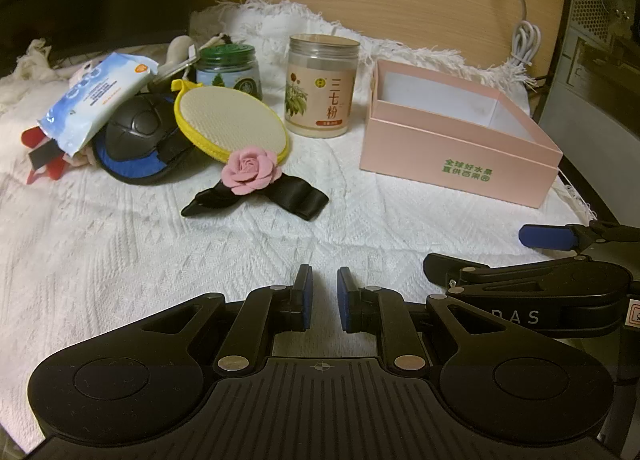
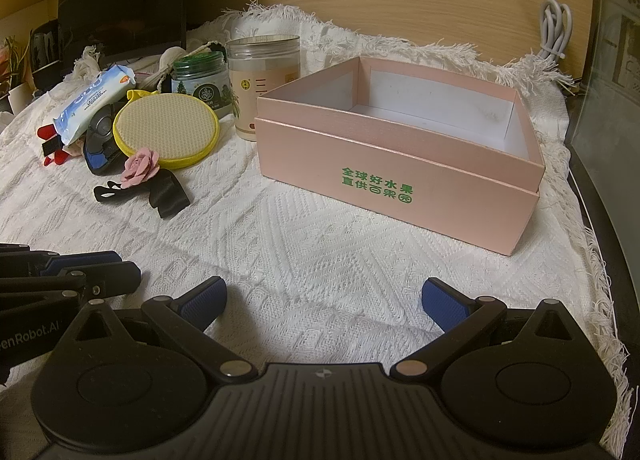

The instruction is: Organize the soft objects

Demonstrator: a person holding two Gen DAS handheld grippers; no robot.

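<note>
Hovering over the white woven cloth [image 1: 200, 260] on the bench, the left gripper [image 1: 323, 300] is nearly clenched with nothing between its pads, while the right gripper [image 2: 324, 300] is released wide and also empty.

The soft things sit heaped at 10 o'clock in both views, well apart from both grippers. The pink felt rose on a black satin ribbon [image 1: 250, 167] lies nearest, at the front of the heap. It looks feather-light and floppy, and the satin is likely slippery, so pinching the thick rose head should hold better than the ribbon tails. The round cream sponge pad with a yellow rim [image 1: 232, 125] leans on the blue and black padded guard [image 1: 138, 139]; it should squash easily, and its raised rim offers a bite. The blue and white wipes packet [image 1: 96, 95] rests on top, soft but crinkly.

The 2 jars [image 1: 320, 85] behind look rigid and could tip if nudged.

The open pink cardboard box [image 2: 400, 163] at 1 o'clock is empty. Its near wall stands tall, so anything carried must clear that edge. Bare cloth between heap and box leaves ample room.
</note>
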